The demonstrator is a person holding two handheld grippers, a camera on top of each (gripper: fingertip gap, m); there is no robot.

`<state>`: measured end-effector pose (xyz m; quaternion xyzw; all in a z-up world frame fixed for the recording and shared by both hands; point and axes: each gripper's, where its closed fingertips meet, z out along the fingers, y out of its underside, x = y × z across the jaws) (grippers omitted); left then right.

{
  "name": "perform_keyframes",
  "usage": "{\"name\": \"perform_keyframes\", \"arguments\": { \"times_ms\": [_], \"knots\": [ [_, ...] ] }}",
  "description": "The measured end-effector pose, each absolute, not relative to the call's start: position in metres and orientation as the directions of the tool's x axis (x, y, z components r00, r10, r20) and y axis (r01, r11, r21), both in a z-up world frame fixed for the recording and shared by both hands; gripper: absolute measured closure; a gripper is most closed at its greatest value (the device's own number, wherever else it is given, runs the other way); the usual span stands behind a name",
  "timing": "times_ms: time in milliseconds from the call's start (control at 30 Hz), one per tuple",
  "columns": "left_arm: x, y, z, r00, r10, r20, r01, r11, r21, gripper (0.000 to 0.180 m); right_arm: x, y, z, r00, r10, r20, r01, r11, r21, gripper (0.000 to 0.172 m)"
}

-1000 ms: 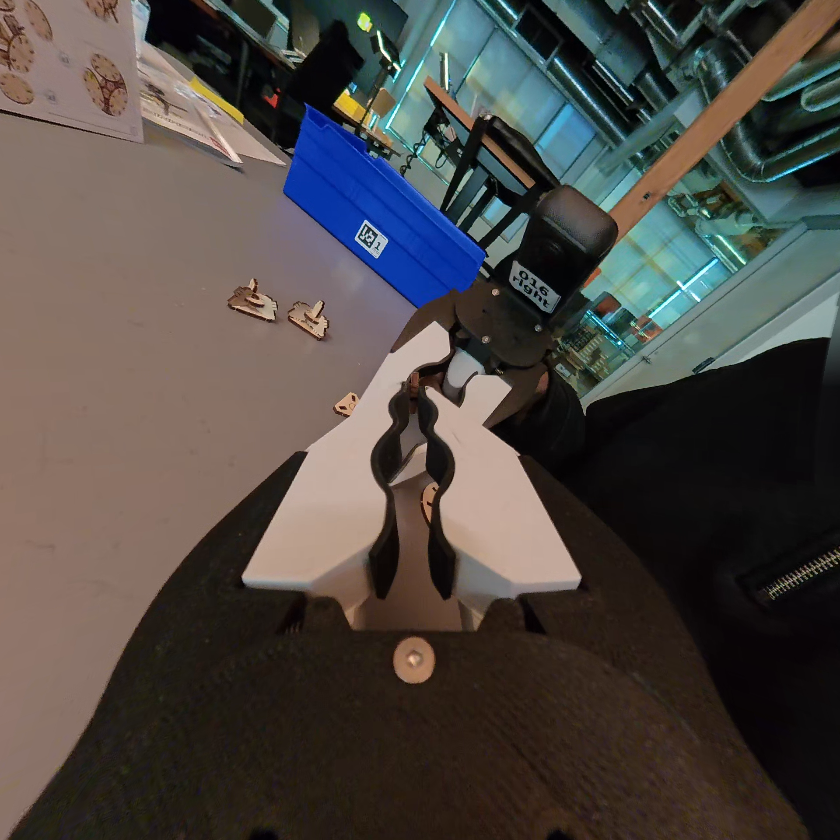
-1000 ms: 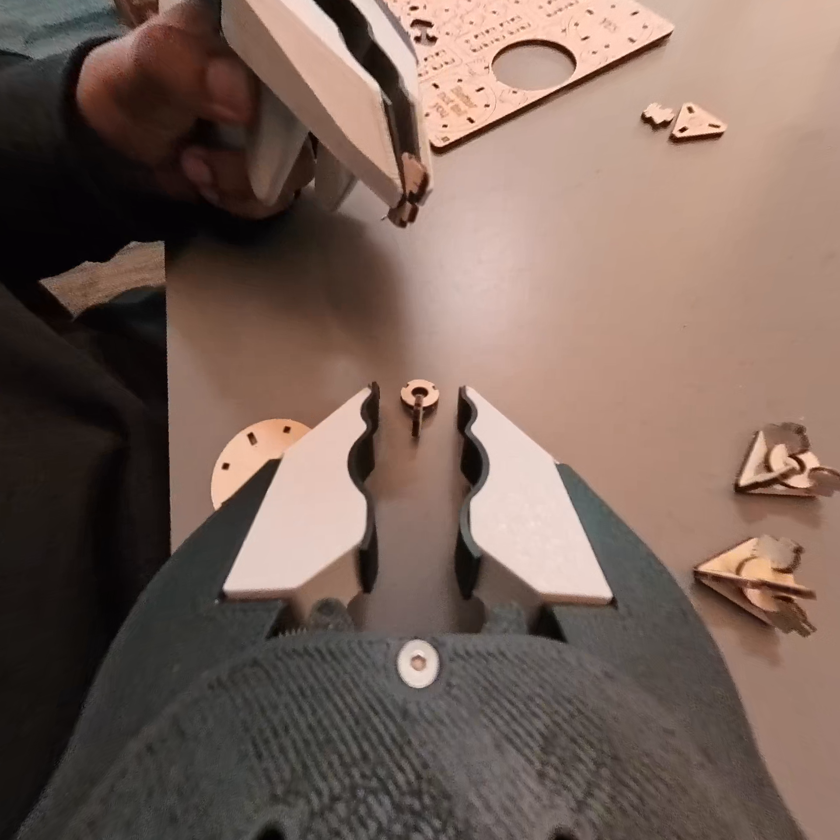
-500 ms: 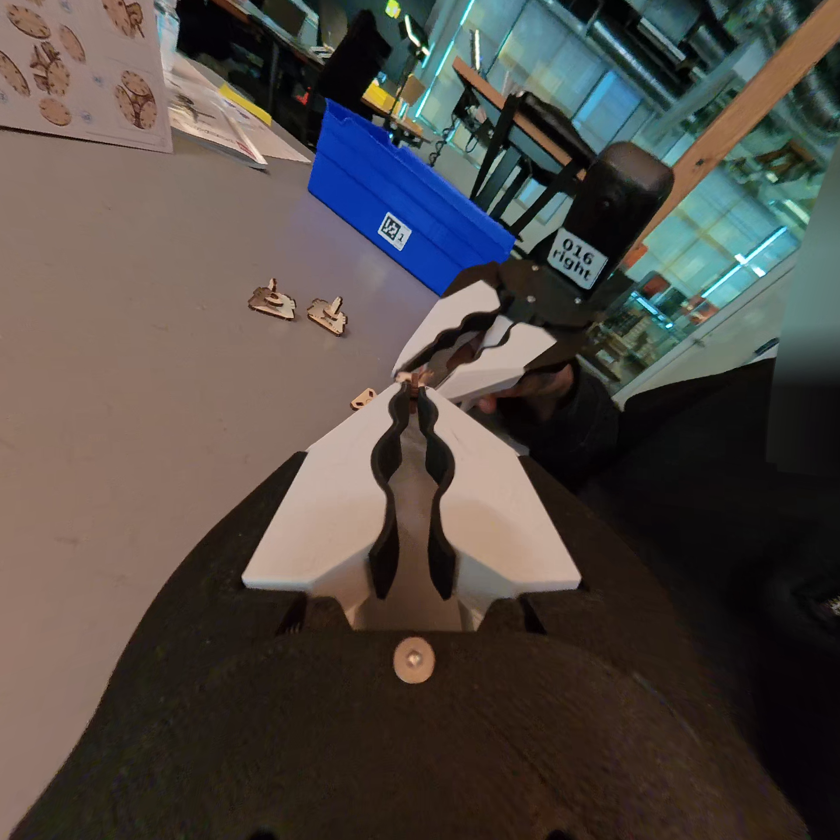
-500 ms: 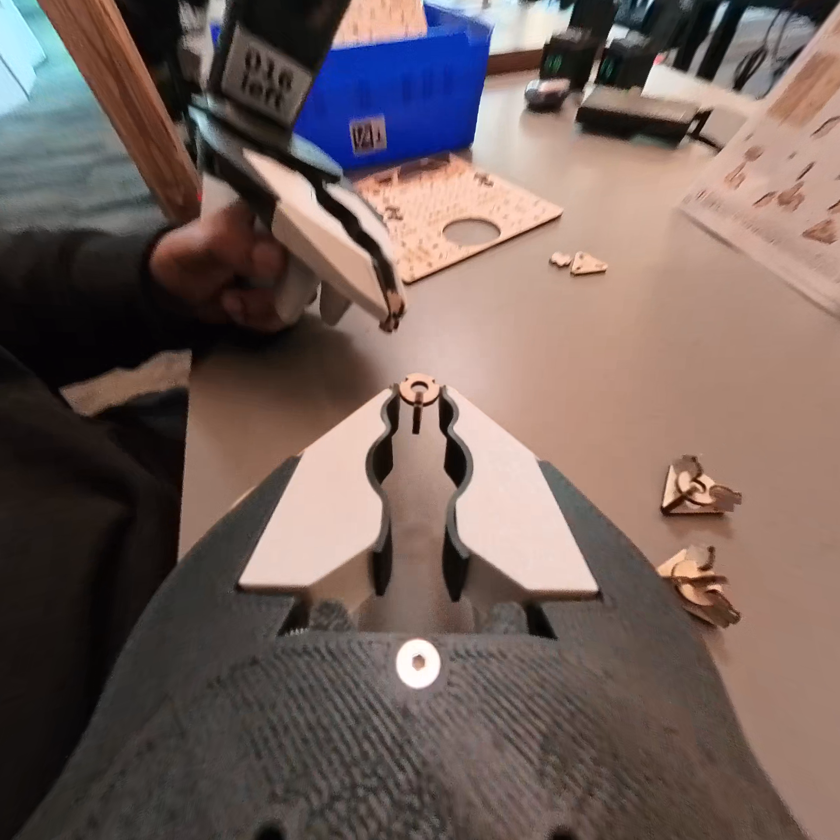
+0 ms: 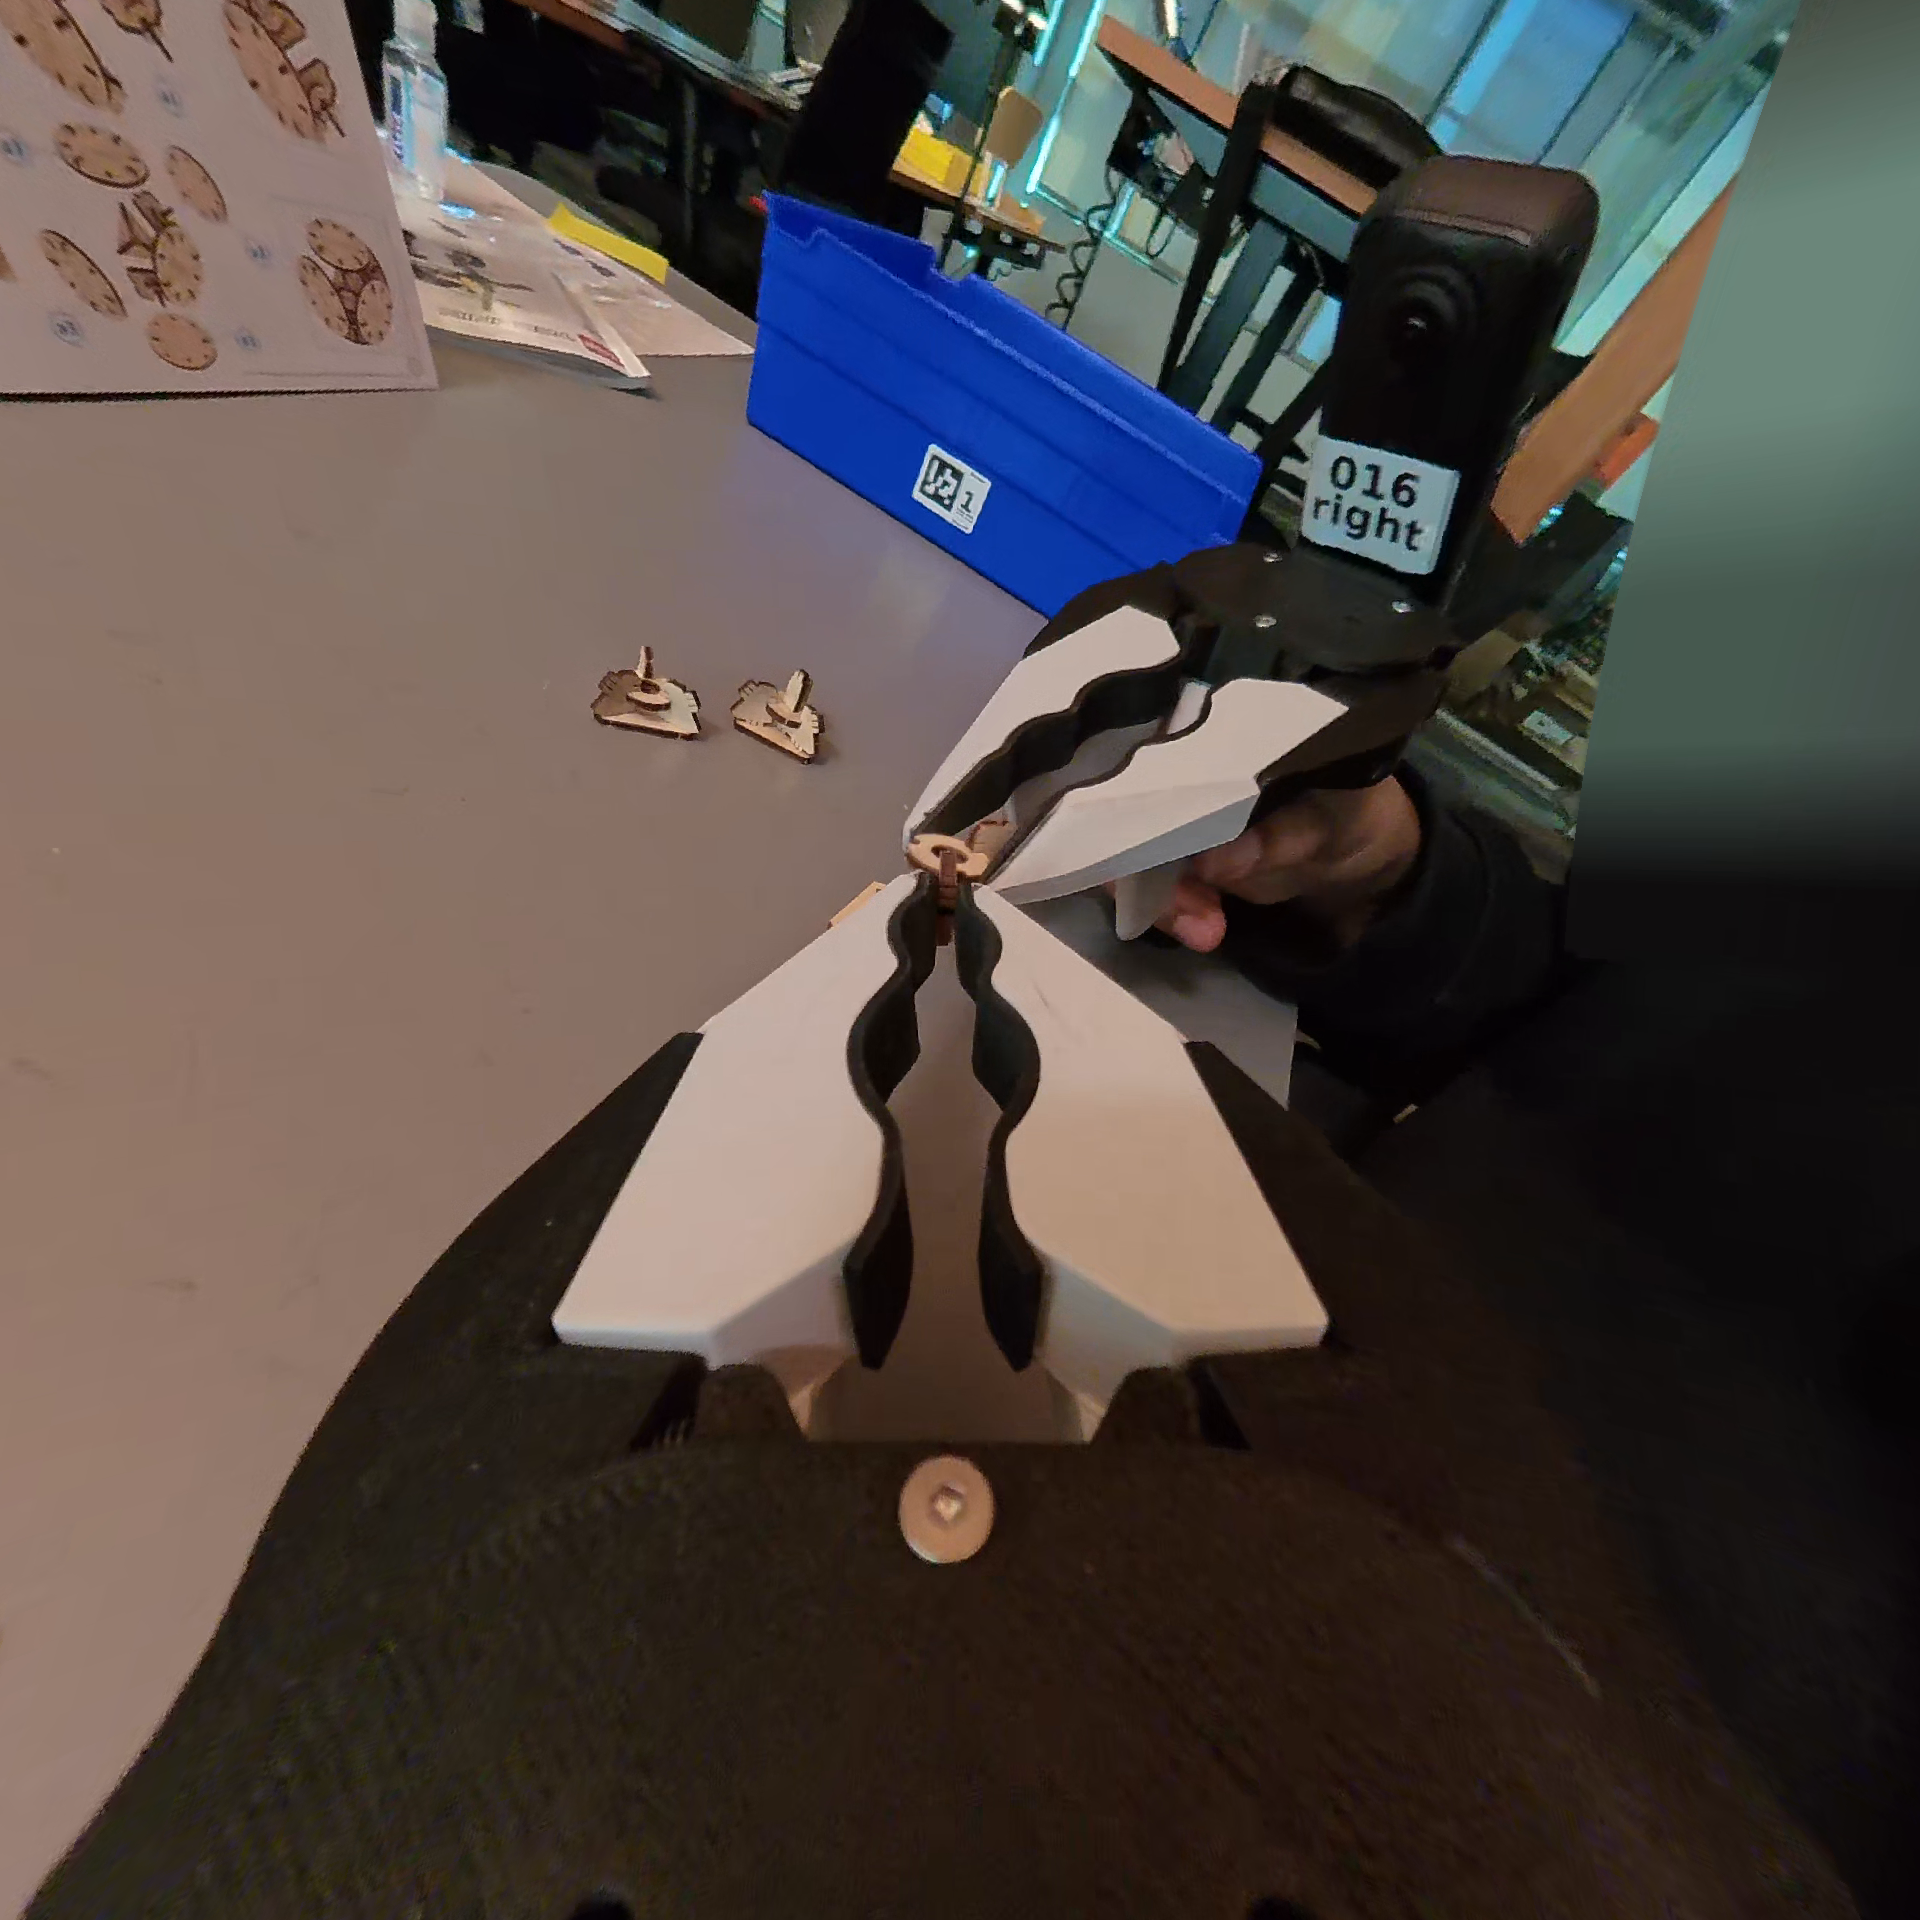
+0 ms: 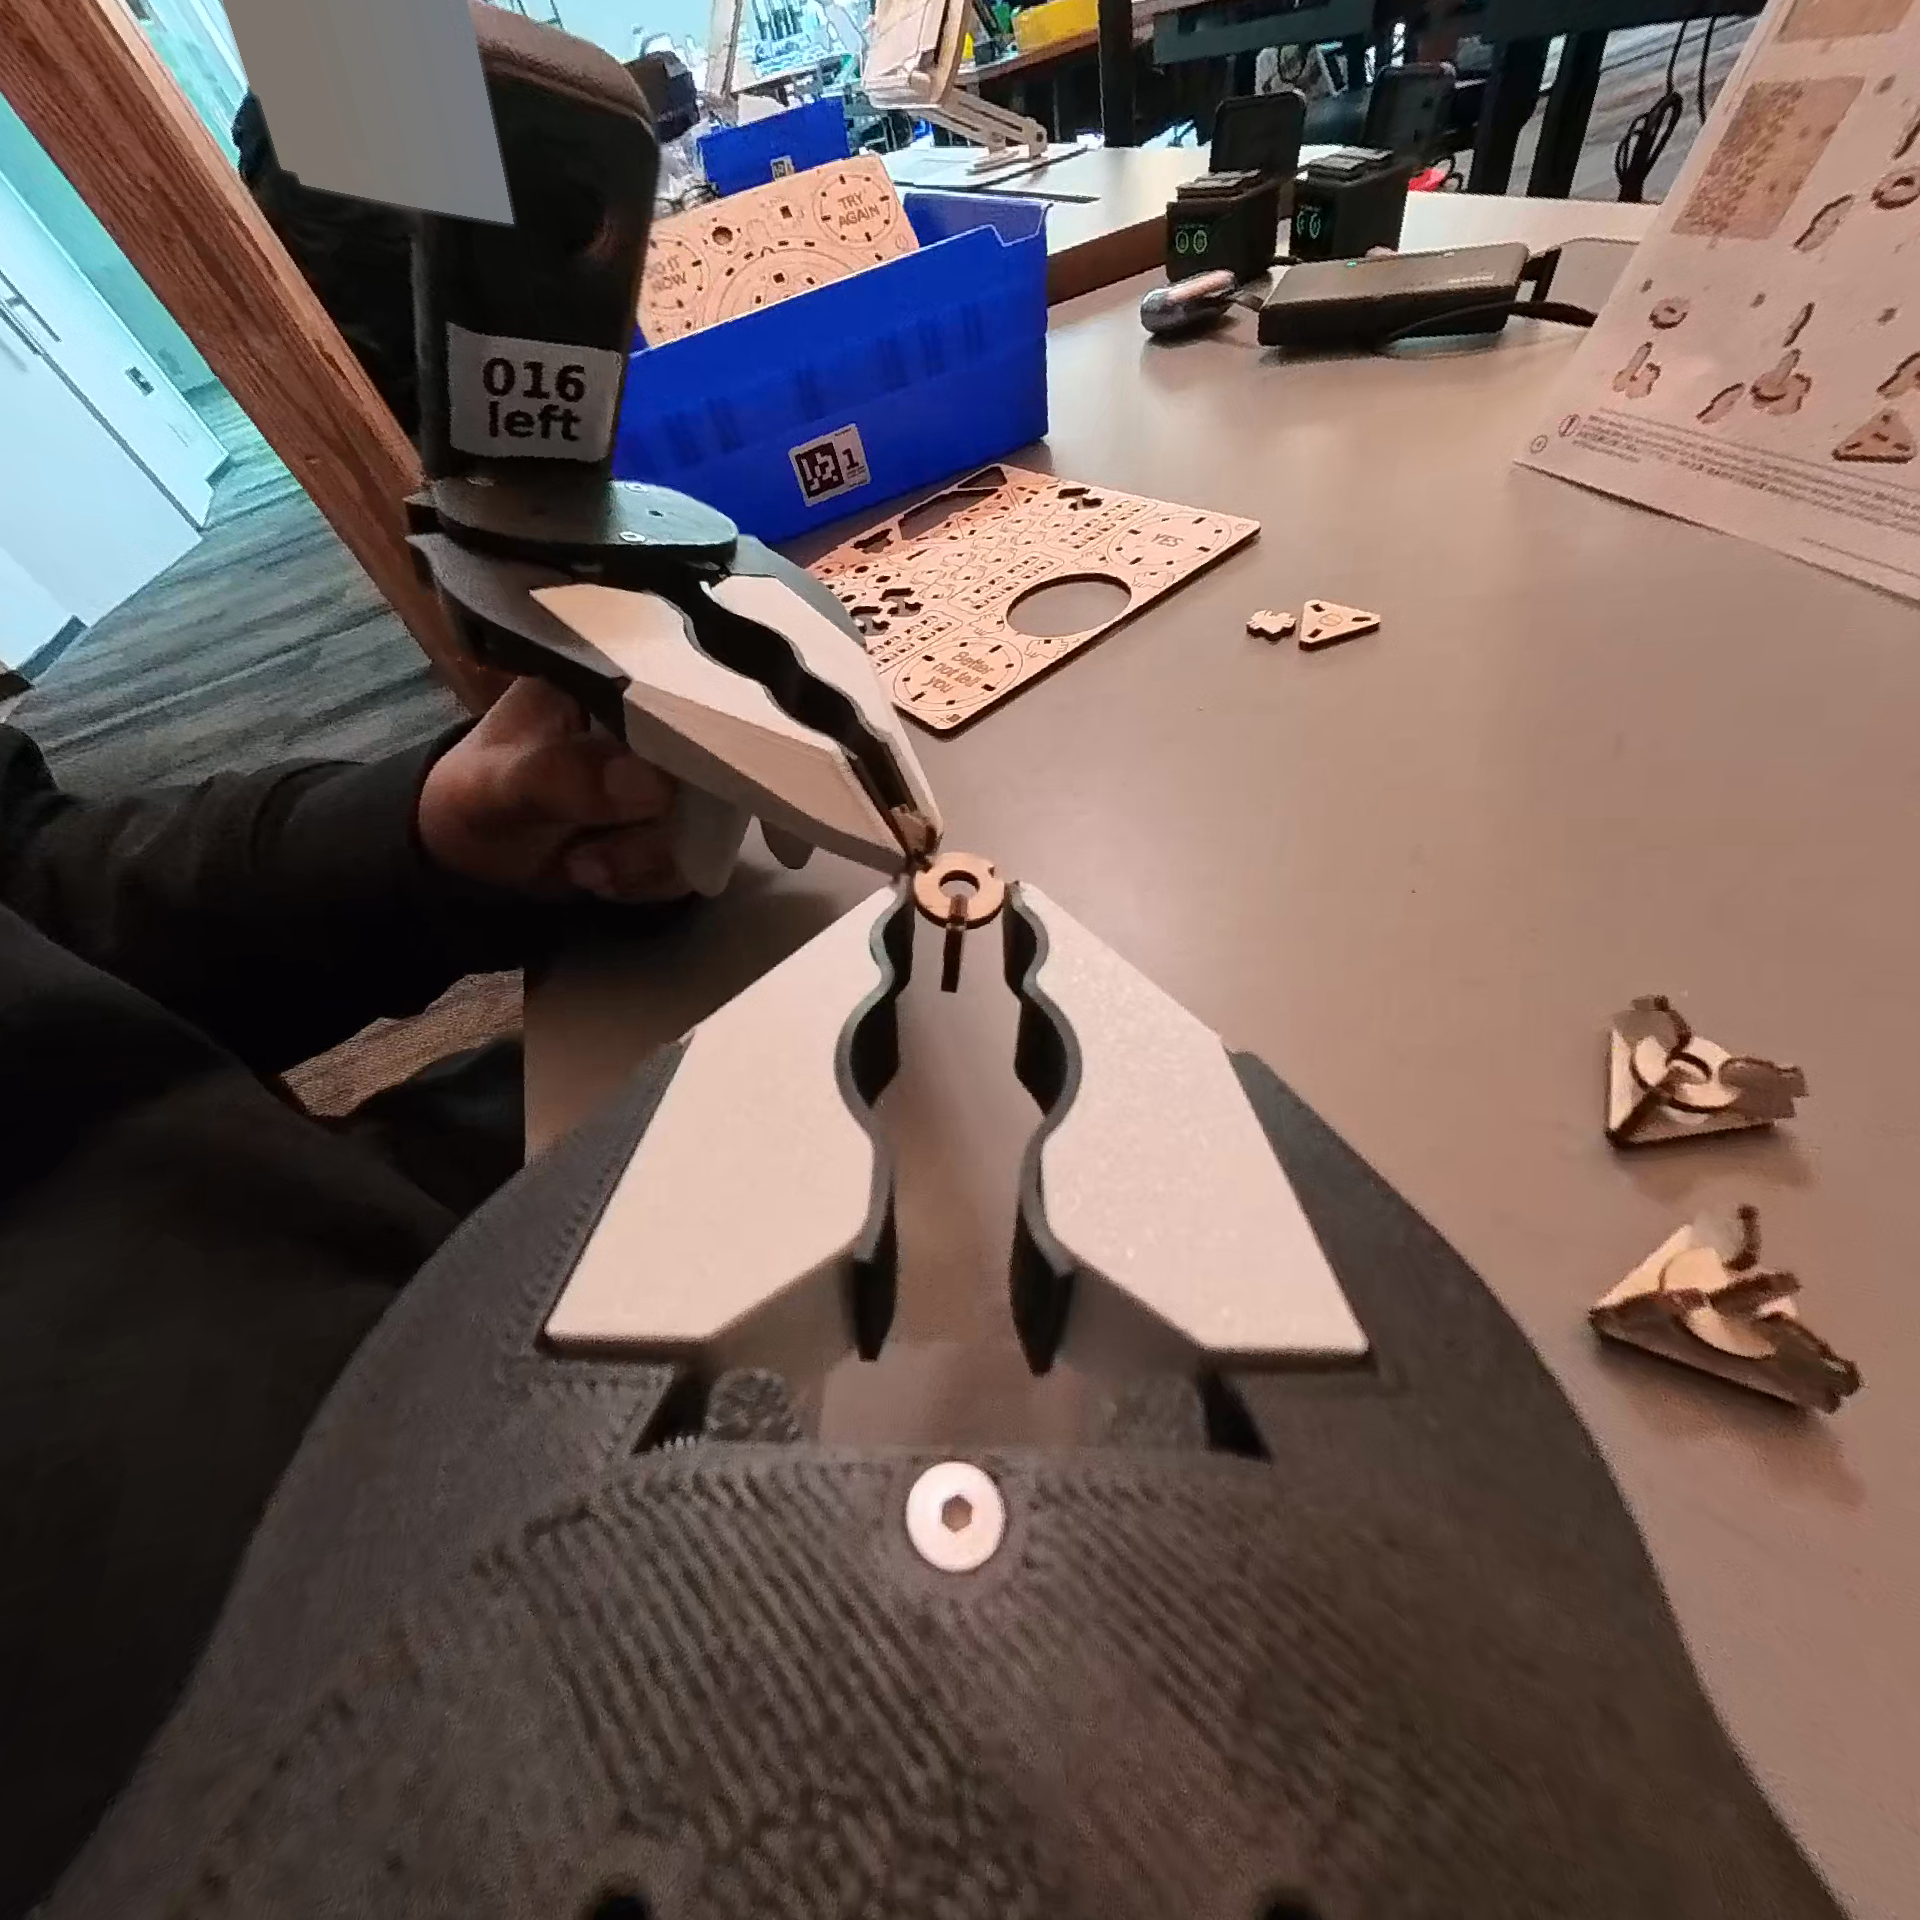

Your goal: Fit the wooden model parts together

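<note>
The right tongs (image 6: 957,902) pinched a small wooden ring (image 6: 957,888) flat between their tips, pads pressed on its two edges, a thin slat slotted into it and hanging back between the fingers; the whole thing was held above the counter (image 6: 1455,831). The left tongs (image 6: 914,831) were pressed together on a small dark wooden sliver (image 6: 912,828), its end just touching the ring's rim. From here the likeliest mishap looked like the ring swivelling or popping out: it was gripped only at two narrow edge points, so a sideways push from the sliver could twist it loose, and it would drop toward the counter edge or the person's lap. The sliver itself was caught by little more than its tail, so a misaligned push might tilt or snap it, or press it back into the pads. The slat seemed only loosely seated and could fall out under a jolt. Farther off, two small assembled wooden triangles (image 6: 1704,1081) lay to the right, well apart from the tongs, then a cut-out wooden sheet (image 6: 1039,592), a blue bin (image 6: 831,353) and printed instruction sheets (image 6: 1766,312); none seemed at risk of being struck.
</note>
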<state>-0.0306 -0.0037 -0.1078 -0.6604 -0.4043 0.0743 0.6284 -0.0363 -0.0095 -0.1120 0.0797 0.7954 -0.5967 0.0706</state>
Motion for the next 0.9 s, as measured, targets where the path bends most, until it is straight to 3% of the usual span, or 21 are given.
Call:
{"name": "perform_keyframes", "arguments": {
  "times_ms": [467, 900],
  "knots": [
    [-0.0358, -0.0014, -0.1142, 0.614, 0.763, 0.200, 0.357, -0.042, -0.933, 0.180, -0.0420, -0.0081, -0.1161, -0.981, 0.113, -0.158, 0.187, 0.323, -0.928, 0.157],
    [-0.0348, -0.0009, -0.1127, 0.628, 0.748, 0.215, 0.356, -0.031, -0.934, 0.180, -0.0408, -0.0082, -0.1173, -0.980, 0.091, -0.180, 0.199, 0.309, -0.930, 0.157]
  ]
}}
